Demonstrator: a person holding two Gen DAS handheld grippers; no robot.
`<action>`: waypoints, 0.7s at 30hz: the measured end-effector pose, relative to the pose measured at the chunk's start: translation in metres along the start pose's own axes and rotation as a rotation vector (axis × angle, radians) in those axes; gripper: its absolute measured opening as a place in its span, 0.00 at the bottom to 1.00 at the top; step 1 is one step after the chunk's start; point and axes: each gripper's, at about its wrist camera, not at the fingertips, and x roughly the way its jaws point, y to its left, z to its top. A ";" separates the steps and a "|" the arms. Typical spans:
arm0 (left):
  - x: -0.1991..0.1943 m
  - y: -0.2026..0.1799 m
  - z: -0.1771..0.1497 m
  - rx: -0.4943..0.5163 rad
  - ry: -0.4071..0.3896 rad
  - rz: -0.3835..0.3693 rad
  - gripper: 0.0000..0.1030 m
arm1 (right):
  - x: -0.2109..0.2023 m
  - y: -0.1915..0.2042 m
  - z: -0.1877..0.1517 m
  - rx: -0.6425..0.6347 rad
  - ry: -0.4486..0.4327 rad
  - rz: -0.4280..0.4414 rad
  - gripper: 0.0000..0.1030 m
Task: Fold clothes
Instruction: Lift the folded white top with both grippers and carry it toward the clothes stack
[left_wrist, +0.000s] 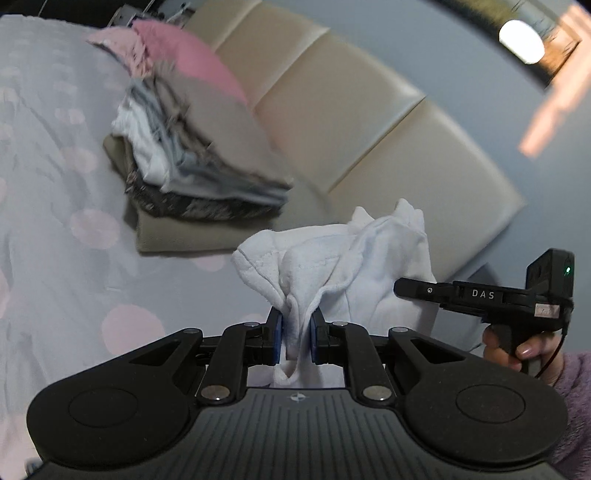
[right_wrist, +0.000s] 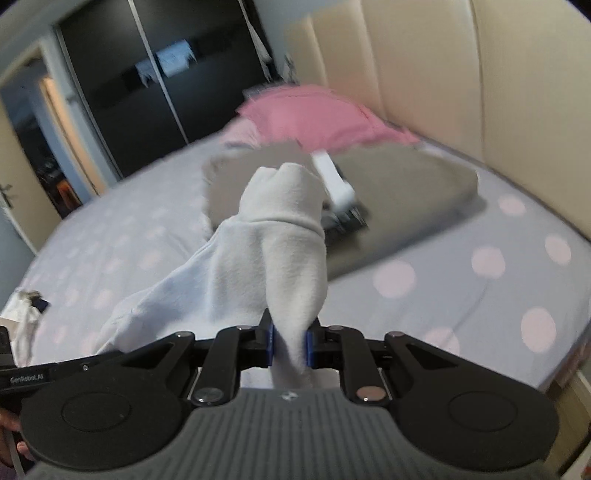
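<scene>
Bare dotted bedsheet (right_wrist: 461, 295) lay between the folded stack (left_wrist: 192, 155) by the headboard (left_wrist: 369, 122) and both tools; left gripper (left_wrist: 295, 332) and right gripper (right_wrist: 289, 345) each pinched the white garment (left_wrist: 351, 266), held above the bed

Bed (right_wrist: 461, 280): carries the stack and the pillow; headboard (left_wrist: 369, 122) stands behind it.
Stack of folded clothes (left_wrist: 192, 162): on the bed, near the headboard.
Pillow (right_wrist: 317, 114): behind the stack, against the headboard.
Garment (left_wrist: 343, 258): before the stack, raised above the bed (held at two points).
Left gripper (left_wrist: 295, 332): clamps one end of the garment.
Right gripper (right_wrist: 290, 345): clamps the other end, right of the left gripper.
Wardrobe (right_wrist: 147, 81): beyond the bed's far side.
</scene>
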 end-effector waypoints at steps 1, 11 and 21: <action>0.011 0.006 0.004 -0.007 0.021 0.018 0.11 | 0.013 -0.005 0.001 0.011 0.024 -0.014 0.17; 0.084 0.061 0.030 -0.003 0.141 0.143 0.11 | 0.145 -0.026 0.014 0.047 0.147 -0.082 0.17; 0.117 0.105 0.024 -0.089 0.204 0.192 0.19 | 0.207 -0.038 0.005 0.099 0.185 -0.139 0.21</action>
